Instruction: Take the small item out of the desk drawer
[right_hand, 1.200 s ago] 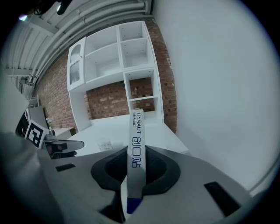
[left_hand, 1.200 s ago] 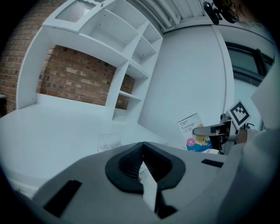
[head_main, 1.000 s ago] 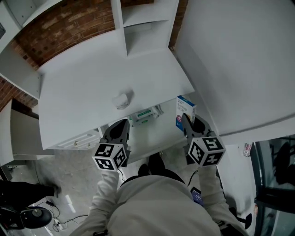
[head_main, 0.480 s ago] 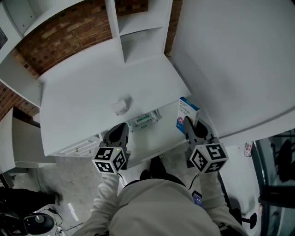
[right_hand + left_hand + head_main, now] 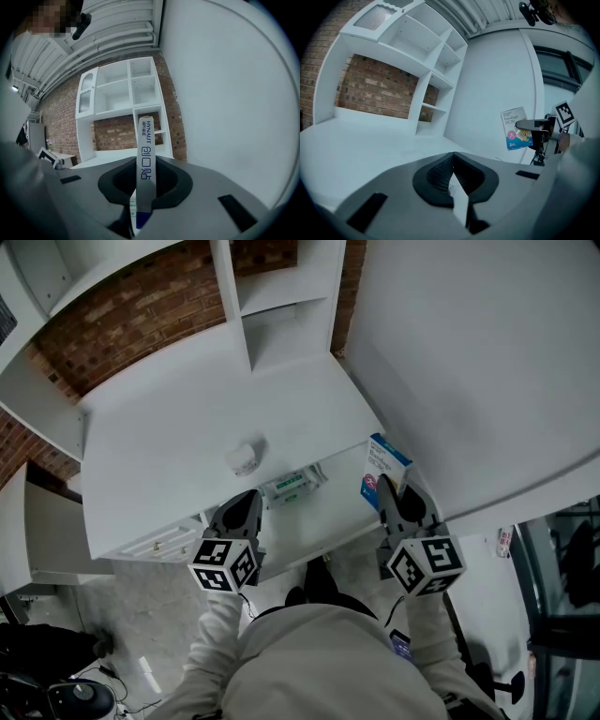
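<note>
Counts: two grippers, two marker cubes, one open drawer (image 5: 330,514), one box, one packet, one small white lump on the desk (image 5: 187,409).

Left gripper (image 5: 246,502): sits at the near left corner of the drawer. Its own view has the jaw tips pressed together. A pale sliver shows low in the gap; cannot tell what it is.

Right gripper (image 5: 386,491): pinching the box (image 5: 384,463) by its two broad faces. The box stands upright, above the drawer's right end and clear of its floor.

Packet (image 5: 292,486): green and white, lying flat at the back of the drawer, just under the desk edge. Print too small to read.

White lump (image 5: 244,457): on the desk top, near its front edge, above the packet. Shape unclear.

Writing: the right gripper view shows only the box's thin edge, with "HYNAUT" at the top and larger blue characters beneath. The left gripper view shows the broad face instead, reading "Bandage", white above and blue below, with a pink dot and a small picture.

View differences: only the head view shows the drawer, packet and lump, plus the person's pale sleeves. The gripper views show the white shelf unit (image 5: 123,96) against a brick wall (image 5: 375,89). The left gripper view also catches the right gripper side-on, with its cube.
</note>
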`<state>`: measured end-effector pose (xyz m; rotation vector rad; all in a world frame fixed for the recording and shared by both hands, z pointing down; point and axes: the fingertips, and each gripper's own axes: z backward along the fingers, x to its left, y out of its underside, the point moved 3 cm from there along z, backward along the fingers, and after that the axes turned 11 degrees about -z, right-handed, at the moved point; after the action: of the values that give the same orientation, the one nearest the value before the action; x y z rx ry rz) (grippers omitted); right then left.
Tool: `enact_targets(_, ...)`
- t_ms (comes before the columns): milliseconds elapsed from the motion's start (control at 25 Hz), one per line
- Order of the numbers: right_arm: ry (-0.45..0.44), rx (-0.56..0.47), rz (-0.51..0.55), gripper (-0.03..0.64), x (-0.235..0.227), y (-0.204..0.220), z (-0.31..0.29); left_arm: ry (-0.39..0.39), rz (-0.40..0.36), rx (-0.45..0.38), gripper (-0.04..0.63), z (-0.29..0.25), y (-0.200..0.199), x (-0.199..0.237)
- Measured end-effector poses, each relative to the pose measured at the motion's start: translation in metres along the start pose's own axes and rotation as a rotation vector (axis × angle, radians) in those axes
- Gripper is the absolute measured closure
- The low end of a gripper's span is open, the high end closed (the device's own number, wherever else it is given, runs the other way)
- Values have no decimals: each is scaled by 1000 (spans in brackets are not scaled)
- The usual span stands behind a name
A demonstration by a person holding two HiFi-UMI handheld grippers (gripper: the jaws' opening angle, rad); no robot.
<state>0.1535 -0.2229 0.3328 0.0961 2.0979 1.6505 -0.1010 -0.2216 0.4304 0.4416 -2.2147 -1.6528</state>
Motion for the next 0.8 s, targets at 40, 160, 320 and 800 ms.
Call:
enact_targets(40,-4,-7,4,534,1,-2,1,-1,0,-1,577,0,0,0)
enact_targets(160,-6,-22,4,534,2,-4,1,-7,1,-2,577,1,-1,3)
enact_targets(320,-7,-23,3,534,2,-3,1,-13,6,-1,577,1,1,4)
enact_targets(800,-3,-33,1,534,-2,-5,2,-12,-1,5,577,-3,2,2)
